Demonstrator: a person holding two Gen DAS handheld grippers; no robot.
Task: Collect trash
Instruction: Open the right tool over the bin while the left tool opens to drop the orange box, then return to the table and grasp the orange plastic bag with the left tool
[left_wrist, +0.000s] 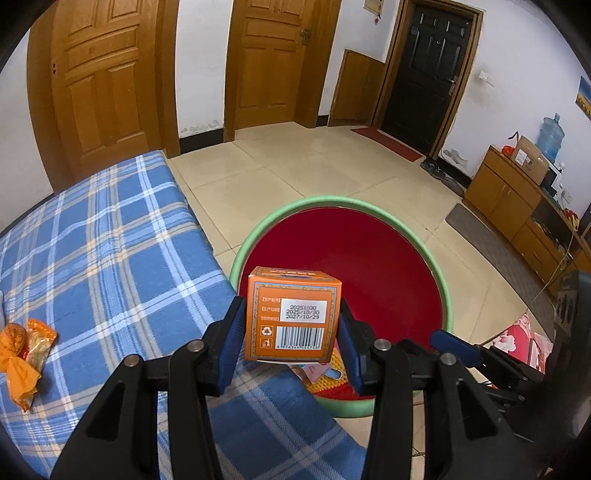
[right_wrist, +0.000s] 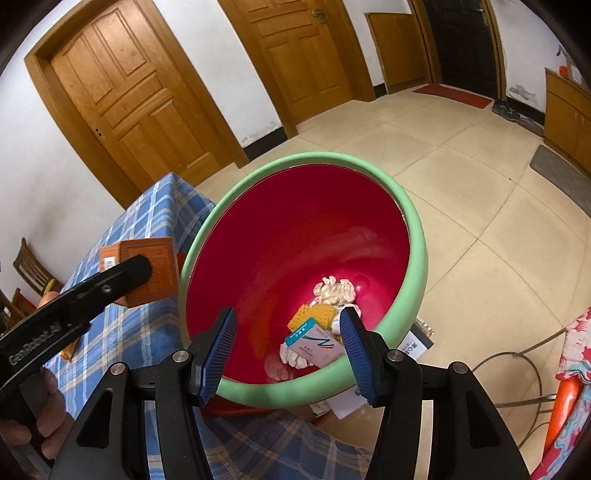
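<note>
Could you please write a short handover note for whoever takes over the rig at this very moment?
Left gripper: shut on the orange box, held near the bin's rim.
Right gripper: open, nothing between its fingers, hovering at the near rim of the bin.
Done: crumpled tissue, a yellow knitted piece and a small white-and-blue box lie in the bin.
Left: drop the orange box in, then fetch the orange wrappers from the plaid cloth.

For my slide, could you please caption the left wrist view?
Left gripper carries an orange box toward the red bin.
</note>
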